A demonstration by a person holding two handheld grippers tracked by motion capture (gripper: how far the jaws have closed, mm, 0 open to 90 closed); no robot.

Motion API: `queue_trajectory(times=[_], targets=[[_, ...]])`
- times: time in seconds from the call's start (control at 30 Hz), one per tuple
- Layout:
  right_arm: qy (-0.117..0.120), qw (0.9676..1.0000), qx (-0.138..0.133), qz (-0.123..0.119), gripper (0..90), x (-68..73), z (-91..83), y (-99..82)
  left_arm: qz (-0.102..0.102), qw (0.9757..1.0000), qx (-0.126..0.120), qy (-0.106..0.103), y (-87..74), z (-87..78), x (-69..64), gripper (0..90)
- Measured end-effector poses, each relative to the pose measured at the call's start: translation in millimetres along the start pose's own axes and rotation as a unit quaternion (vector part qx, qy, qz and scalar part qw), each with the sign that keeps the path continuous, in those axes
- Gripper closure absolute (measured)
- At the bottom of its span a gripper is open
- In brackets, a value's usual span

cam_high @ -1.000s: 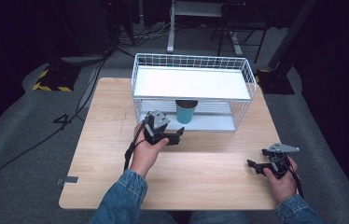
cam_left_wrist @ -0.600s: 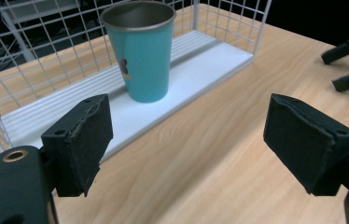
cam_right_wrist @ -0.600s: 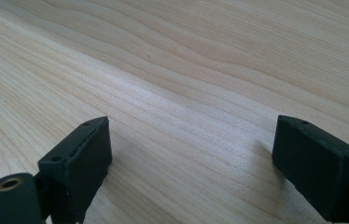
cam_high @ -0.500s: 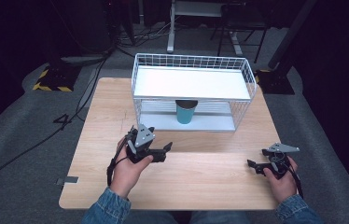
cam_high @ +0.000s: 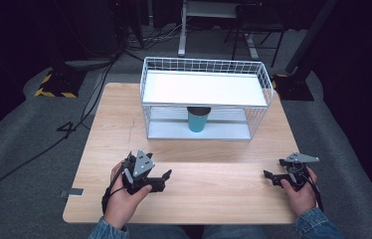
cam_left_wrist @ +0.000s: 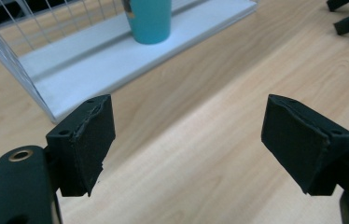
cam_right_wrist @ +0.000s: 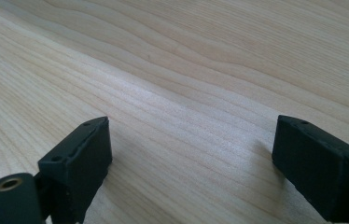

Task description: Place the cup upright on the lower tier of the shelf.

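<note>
Left gripper is sitting low over the near part of the wooden table, in front of the wire rack and off toward its left corner. Its jaws are standing partly apart with nothing but bare wood between them; they have just been closing, and no thing is caught in the gap. In the left gripper view the pads are facing each other across open tabletop.

Teal cup is standing upright on the rack's lower white shelf, under the upper white shelf, near the middle of the open front. Seen from the left gripper's camera, the cup is lying well ahead of the jaws and slightly to the left of their centreline, well apart from them, with the shelf edge and a stretch of table in between.

Right gripper is resting near the table's front edge, in front of the rack's right end. Its jaws are standing wide and are holding nothing; its own view is looking along plain wood grain.
</note>
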State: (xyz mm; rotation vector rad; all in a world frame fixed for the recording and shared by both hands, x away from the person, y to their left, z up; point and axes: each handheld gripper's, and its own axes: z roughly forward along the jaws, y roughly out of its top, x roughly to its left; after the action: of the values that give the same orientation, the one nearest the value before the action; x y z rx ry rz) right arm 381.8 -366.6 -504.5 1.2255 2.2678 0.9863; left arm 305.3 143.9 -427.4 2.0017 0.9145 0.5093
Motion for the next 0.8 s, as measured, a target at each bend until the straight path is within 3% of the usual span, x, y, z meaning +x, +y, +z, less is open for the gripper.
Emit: queue_trajectory(times=[0.1, 0.27, 0.57, 0.8], targets=[[0.0, 1.0, 0.0, 0.0, 12.2, 0.1, 0.0, 0.0, -0.003, 1.0, 0.006, -0.001, -10.2, -3.3, -0.2, 18.1], [0.0, 1.0, 0.0, 0.0, 12.2, 0.1, 0.0, 0.0, -0.026, 0.9996, 0.006, 0.006, -26.5, -8.7, 1.5, 17.6], [-0.001, 1.0, 0.0, 0.0, 12.2, 0.1, 0.0, 0.0, -0.047, 0.9984, 0.03, -0.006, -58.0, -7.9, 7.7, 17.7], [-0.001, 1.0, 0.0, 0.0, 12.3, 0.1, 0.0, 0.0, -0.04, 0.9974, 0.06, 0.001, -77.0, -2.3, 12.3, 18.1]])
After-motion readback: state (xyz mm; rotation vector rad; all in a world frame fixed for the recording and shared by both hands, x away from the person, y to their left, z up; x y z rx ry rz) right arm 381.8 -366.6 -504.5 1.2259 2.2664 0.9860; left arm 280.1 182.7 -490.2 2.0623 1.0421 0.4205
